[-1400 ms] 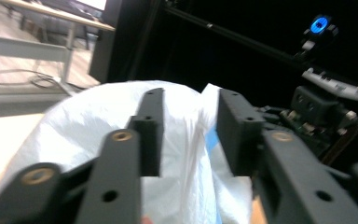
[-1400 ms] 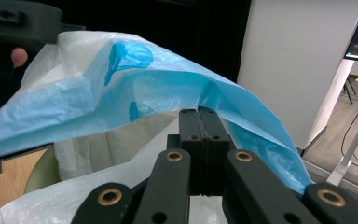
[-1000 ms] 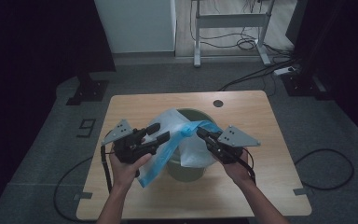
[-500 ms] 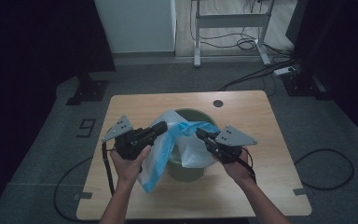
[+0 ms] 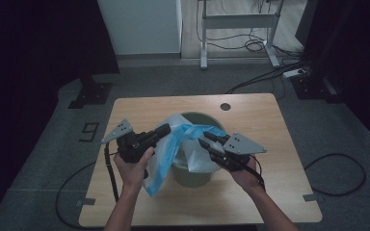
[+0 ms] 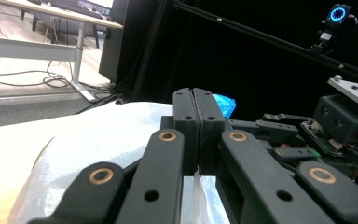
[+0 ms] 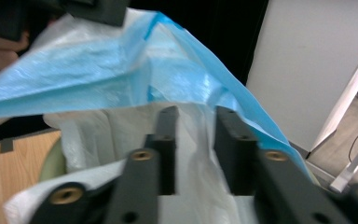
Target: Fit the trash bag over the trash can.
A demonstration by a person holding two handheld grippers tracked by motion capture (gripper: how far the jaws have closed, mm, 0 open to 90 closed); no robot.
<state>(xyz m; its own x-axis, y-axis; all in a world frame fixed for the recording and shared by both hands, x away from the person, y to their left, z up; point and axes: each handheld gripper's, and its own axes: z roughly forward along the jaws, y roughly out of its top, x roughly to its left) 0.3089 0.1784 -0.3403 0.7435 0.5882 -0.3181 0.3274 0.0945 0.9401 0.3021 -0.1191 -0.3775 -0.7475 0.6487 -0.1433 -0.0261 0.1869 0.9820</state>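
On the light wooden table (image 5: pixel 270 115) stood a round green plastic bin (image 5: pixel 192 171), and a thin white and blue plastic bag (image 5: pixel 166 154) was draped over its rim and hung down its left side. The left gripper (image 5: pixel 163 131) had its 2 jaws closed tight on a fold of the bag. The right gripper (image 5: pixel 206 140) had just been opening; its jaws stood narrowly apart with bag film between them, not pressed.
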